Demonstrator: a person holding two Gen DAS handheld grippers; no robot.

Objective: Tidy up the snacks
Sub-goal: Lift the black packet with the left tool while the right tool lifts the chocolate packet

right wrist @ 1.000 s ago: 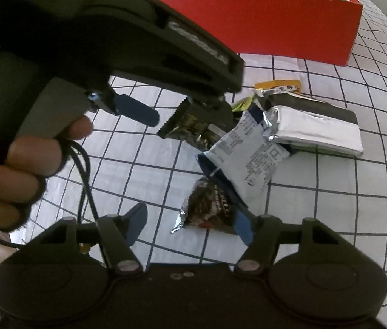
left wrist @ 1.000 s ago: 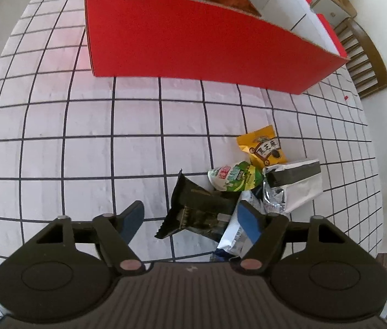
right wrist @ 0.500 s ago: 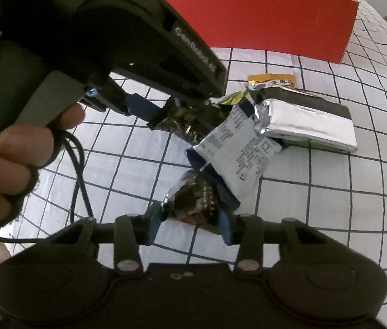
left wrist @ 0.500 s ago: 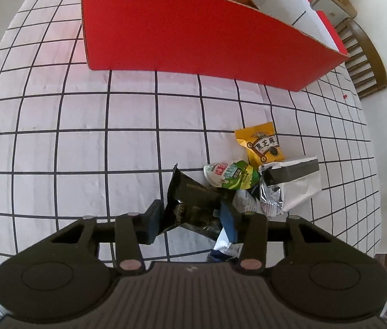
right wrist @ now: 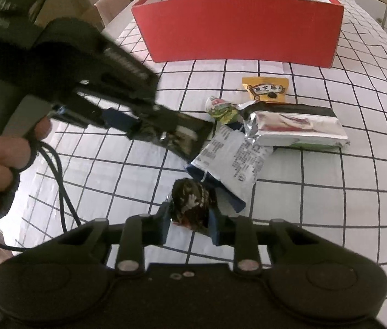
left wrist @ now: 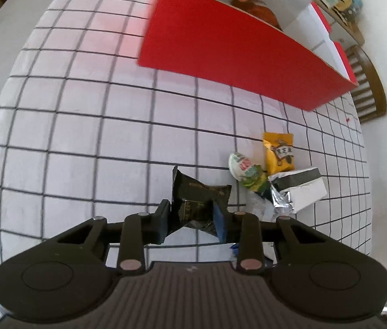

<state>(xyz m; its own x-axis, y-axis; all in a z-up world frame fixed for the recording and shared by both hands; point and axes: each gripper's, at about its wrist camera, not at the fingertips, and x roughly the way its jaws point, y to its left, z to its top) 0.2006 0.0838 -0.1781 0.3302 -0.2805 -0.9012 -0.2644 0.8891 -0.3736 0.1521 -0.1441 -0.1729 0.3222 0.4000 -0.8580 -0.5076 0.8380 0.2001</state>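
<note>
Pickup step: right tongs (right wrist: 189,223) clamped on brown snack pack (right wrist: 192,205), left tongs (left wrist: 192,219) closing on black pouch (left wrist: 199,198), both just above the bench (left wrist: 84,137). Next, probably: lift, carry to red box (left wrist: 234,54).

Both wrist views look steeply down, close over the snack pile (left wrist: 270,183), sharing the red box (right wrist: 237,27) beyond.
</note>
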